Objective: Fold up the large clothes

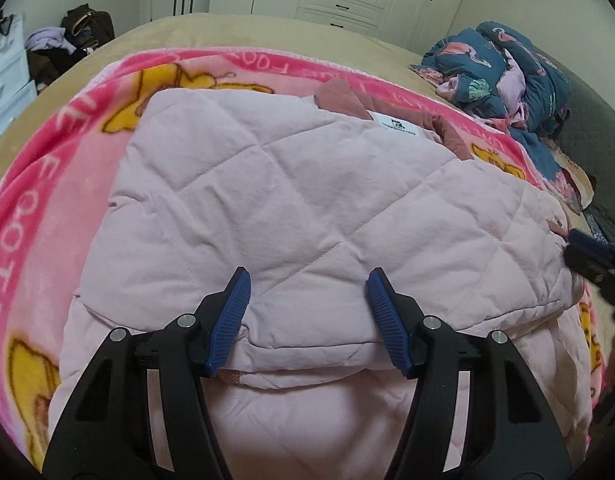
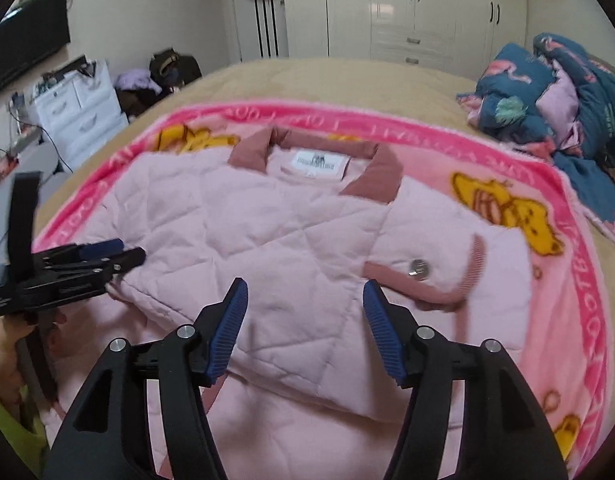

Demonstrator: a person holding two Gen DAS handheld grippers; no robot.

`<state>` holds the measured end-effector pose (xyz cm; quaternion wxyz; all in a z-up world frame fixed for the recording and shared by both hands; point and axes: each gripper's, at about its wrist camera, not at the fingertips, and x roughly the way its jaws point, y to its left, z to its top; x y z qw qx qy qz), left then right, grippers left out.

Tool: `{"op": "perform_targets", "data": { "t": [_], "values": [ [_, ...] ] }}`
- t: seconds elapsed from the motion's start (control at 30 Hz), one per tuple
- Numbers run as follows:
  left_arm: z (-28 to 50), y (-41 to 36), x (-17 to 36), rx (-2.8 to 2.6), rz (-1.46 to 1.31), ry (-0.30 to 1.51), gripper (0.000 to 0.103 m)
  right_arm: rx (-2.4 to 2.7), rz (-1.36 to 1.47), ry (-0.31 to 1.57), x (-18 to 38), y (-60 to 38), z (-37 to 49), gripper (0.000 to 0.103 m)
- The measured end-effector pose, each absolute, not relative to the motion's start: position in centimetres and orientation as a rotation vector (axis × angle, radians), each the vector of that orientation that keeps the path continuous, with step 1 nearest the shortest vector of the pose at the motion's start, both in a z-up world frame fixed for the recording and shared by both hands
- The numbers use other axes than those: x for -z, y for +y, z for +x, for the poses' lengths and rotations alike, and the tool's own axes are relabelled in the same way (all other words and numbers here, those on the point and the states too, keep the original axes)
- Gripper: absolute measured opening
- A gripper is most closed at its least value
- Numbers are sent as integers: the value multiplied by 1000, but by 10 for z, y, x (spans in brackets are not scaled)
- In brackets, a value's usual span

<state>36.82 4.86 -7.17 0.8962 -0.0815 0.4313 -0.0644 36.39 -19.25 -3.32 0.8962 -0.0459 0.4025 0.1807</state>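
Left wrist: hand-held gripper [image 1: 308, 280] wide open above jacket [image 1: 267, 184]

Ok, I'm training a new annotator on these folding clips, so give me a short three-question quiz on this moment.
1. True or false: both pairs of jaws stand open, holding nothing.
2. What lies directly under the pink quilted jacket? A) bare beige bedspread B) pink cartoon blanket C) blue flamingo quilt
3. Fill in: the jacket's collar is a ____ pink than its body.

Key
1. True: the left gripper and the right gripper both show a wide gap above the jacket.
2. B: the pink cartoon blanket is spread under it; the blue flamingo quilt is bunched far right on the bed.
3. Darker.
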Motion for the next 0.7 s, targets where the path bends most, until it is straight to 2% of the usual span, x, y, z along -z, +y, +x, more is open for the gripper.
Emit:
{"op": "perform_targets", "data": {
  "t": [0.13, 0.43, 0.57, 0.6, 0.7],
  "values": [
    [369, 49, 72, 134, -170, 895, 54, -340, -119, 950, 68, -185, 380, 68],
    [365, 45, 67, 136, -156, 904, 54, -312, -104, 950, 85, -187, 375, 70],
    [361, 47, 59, 150, -181, 911, 63, -330, -23, 931, 68, -196, 362, 77],
    [359, 48, 56, 149, -189, 916, 64, -331, -1, 921, 63, -199, 358, 80],
    [353, 47, 47, 155, -197, 914, 76, -324, 68, 875, 47, -211, 343, 94]
  ]
}}
